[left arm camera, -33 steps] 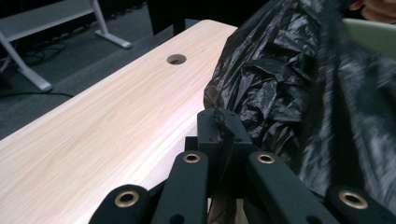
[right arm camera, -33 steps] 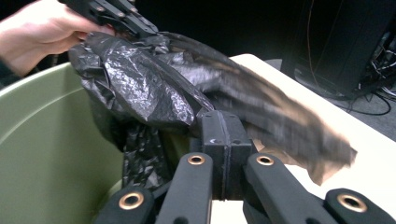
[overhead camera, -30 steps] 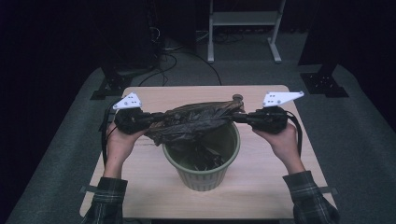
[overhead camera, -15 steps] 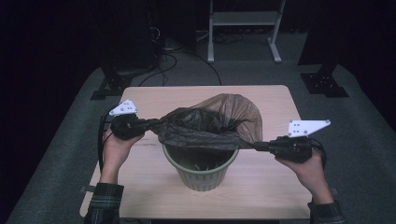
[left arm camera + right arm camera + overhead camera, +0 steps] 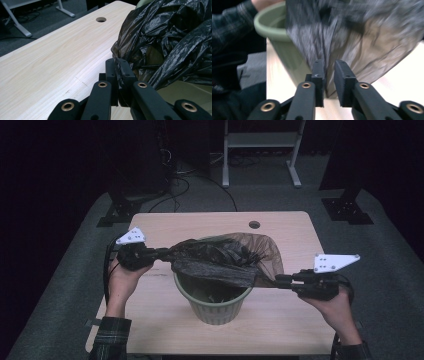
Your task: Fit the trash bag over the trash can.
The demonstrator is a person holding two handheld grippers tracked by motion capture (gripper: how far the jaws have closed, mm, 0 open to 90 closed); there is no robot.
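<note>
Grey carpet (image 5: 70, 285) surrounds a light wooden table (image 5: 210, 227), with black stands and a white metal frame (image 5: 260, 150) behind it in a dark room. Near the far edge of the table is a round cable hole (image 5: 254, 225).

Item 1, black bin bag (image 5: 220, 260): the largest thing on the table. It is stretched sideways above the bin, crumpled and opaque at the left, thin and brownish where the film is pulled taut at the right. Its lower folds hang into the bin mouth.

Item 2, green waste bin (image 5: 212, 302): stands upright at the middle of the table, nearer the person's edge, directly under the bag. Its rim shows in the right gripper view, behind the film.

Item 3, left gripper (image 5: 162, 253): held level at the left of the bin. Its jaws are clamped tight on a bunched edge of the bag, as the left gripper view shows, with the plastic pinched between the pads.

Item 4, right gripper (image 5: 277, 280): held level at the right of the bin, lower in the frame than the left one. Its jaws have just been opening; a narrow gap stands between the pads, and the bag edge sits in that gap against the left pad without being pressed from both sides
</note>
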